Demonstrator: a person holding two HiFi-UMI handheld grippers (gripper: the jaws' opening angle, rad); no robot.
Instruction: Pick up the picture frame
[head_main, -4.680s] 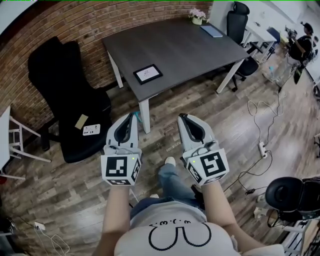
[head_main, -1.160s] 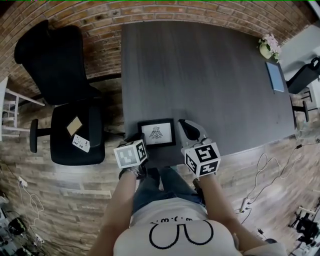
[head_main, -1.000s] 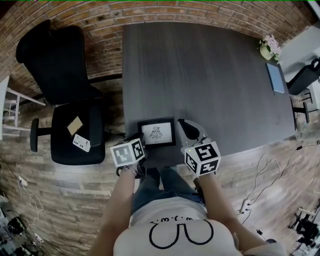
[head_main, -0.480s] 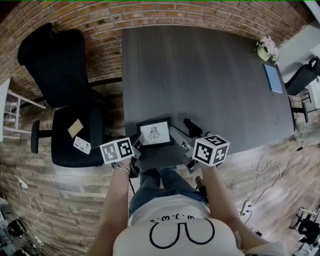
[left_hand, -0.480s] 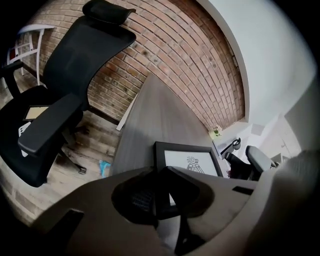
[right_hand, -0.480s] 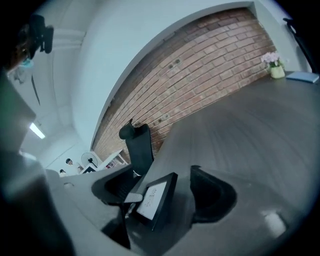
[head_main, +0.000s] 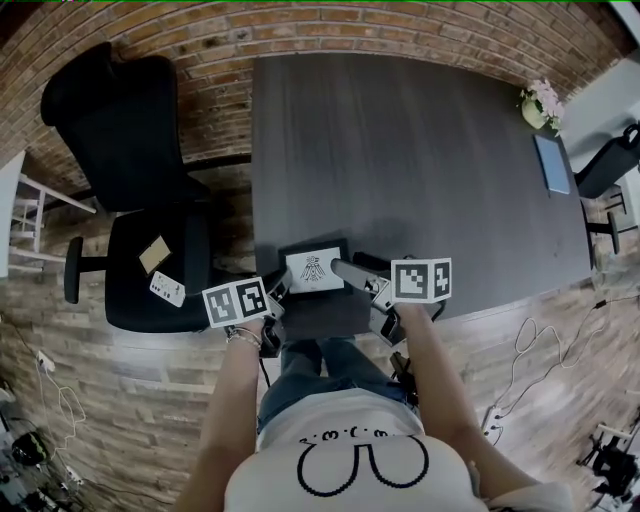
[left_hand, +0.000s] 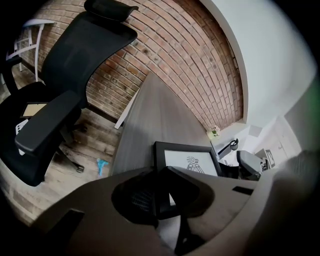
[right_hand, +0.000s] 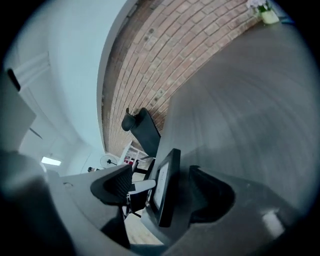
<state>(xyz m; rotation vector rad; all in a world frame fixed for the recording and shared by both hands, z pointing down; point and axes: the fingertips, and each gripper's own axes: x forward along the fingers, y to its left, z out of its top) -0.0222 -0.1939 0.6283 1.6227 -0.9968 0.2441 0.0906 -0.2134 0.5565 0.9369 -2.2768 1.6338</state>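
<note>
Head view: the picture frame (head_main: 313, 268) is showing at the bench's (head_main: 400, 150) six-o'clock edge, my left gripper (head_main: 276, 291) at its eight o'clock, my right gripper (head_main: 352, 268) at its three.

Left gripper view: my fingers (left_hand: 135, 200) are clamping the frame's corner.

Right gripper view: my fingers, having just been opening, are standing released astride the frame's edge.

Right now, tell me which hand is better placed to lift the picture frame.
Left. The left gripper is clamped on the picture frame at its left edge; the right gripper has just been opening its fingers, which straddle the right edge without pressing it.
</note>
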